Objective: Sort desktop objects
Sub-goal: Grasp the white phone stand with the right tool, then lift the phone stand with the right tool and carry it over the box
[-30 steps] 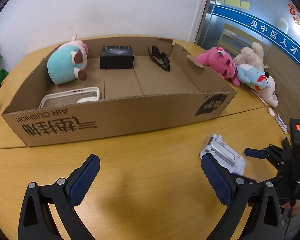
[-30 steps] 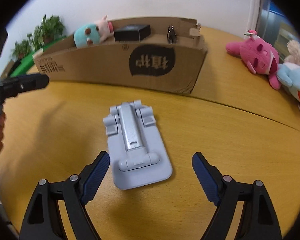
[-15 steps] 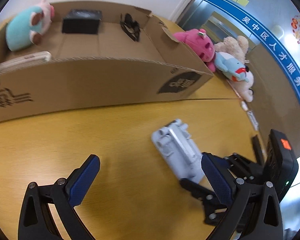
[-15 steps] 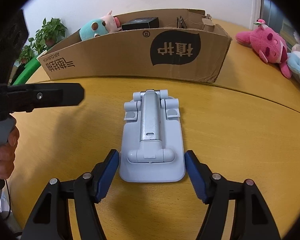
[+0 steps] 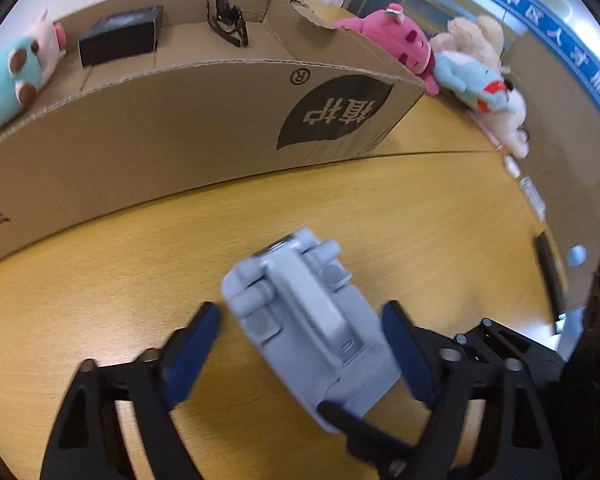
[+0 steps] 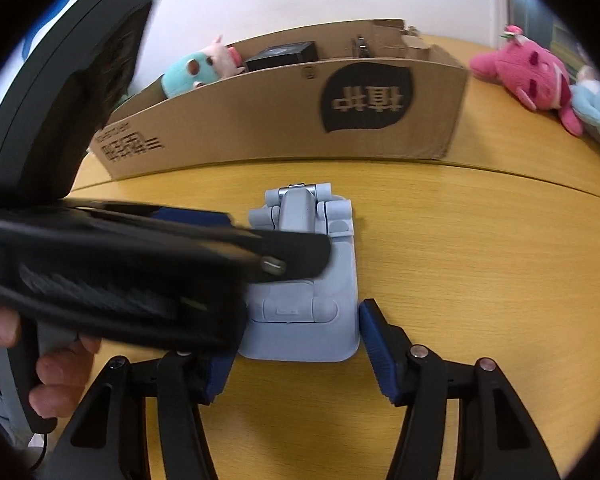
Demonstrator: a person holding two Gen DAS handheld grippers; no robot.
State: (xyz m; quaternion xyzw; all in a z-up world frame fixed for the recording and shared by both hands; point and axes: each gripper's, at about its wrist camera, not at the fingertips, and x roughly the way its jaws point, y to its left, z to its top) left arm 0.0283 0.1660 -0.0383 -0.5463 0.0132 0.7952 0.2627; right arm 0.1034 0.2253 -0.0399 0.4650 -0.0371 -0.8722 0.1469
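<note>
A light grey folding phone stand (image 5: 312, 332) lies flat on the wooden table, also in the right wrist view (image 6: 312, 280). My left gripper (image 5: 300, 352) is open, its blue pads on either side of the stand, apart from it. My right gripper (image 6: 296, 348) is open around the stand's near end, its right pad (image 6: 376, 344) close beside the base. The left gripper's body (image 6: 120, 264) crosses over the stand's left part in the right wrist view. Behind stands an open cardboard box (image 5: 220, 120) holding a teal plush (image 5: 8, 76), a black box (image 5: 118, 36) and sunglasses (image 5: 228, 20).
Pink (image 5: 400, 44), blue (image 5: 472, 80) and beige (image 5: 476, 36) plush toys lie on the table right of the box. Small items (image 5: 532, 196) lie along the table's right edge. A hand (image 6: 56, 384) holds the left gripper's handle.
My left gripper has swung right and down over the stand, which now sits between its pads. My right gripper stays around the stand's near end.
</note>
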